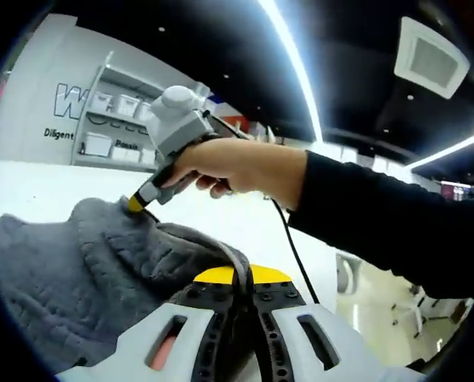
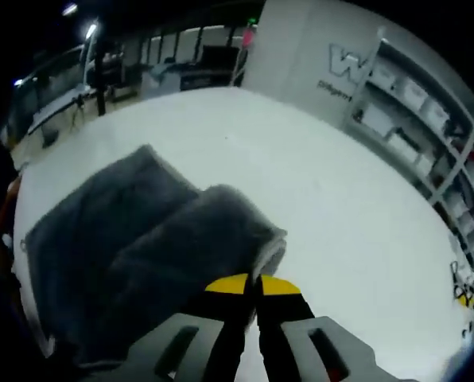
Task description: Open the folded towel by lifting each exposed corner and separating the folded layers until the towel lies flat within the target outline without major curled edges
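A white counter (image 2: 332,207) carries a grey towel (image 2: 141,239), which lies folded and rumpled directly on its surface. Beyond the towel, the counter runs on bare toward a wall with shelving (image 2: 428,135).

A large "W" and "Diligent" stand on the back wall (image 1: 54,95).

The towel (image 2: 141,239) is grey and plush, lying on the white table (image 2: 316,199); still partly folded, its upper layer humped and rumpled, edges curled.
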A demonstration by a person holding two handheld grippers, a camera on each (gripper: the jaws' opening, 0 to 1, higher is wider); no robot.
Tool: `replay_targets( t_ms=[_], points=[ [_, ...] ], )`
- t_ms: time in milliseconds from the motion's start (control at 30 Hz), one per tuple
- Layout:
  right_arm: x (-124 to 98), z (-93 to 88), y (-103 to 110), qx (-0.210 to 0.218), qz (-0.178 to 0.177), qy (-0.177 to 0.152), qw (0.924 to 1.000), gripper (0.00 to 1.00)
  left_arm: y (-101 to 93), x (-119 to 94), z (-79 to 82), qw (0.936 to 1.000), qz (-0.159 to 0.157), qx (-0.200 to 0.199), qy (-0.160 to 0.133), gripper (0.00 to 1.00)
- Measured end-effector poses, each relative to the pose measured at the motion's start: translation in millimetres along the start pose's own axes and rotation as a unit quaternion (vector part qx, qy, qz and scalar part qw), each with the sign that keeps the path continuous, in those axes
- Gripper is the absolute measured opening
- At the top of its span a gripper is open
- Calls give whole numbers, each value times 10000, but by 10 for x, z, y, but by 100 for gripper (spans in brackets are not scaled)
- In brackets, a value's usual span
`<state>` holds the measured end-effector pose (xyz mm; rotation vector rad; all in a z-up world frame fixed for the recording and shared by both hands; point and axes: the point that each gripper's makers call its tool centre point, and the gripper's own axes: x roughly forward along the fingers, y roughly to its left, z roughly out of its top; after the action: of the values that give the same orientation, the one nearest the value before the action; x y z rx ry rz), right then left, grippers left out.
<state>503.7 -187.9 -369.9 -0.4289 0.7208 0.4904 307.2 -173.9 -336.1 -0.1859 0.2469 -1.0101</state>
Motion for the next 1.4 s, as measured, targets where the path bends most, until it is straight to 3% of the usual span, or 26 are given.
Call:
replay_targets(
  t_ms=[200, 633, 1000, 1400],
  points=[
    [3, -196, -102, 166, -53, 33, 9998, 0, -63, 106, -202, 9996, -97, -155, 238, 3],
    [236, -296, -160, 156, -22, 84, 9998, 0, -100, 236, -493, 9966, -146, -464, 662, 3],
    [304, -358, -177, 147, -23, 168, 9997, 0, -117, 275, -549, 9952, -152, -545, 792, 4],
    [434, -277, -270, -64, -66, 215, 9997, 0, -137, 331, -594, 9931, -195, -625, 971, 7]
  ],
)
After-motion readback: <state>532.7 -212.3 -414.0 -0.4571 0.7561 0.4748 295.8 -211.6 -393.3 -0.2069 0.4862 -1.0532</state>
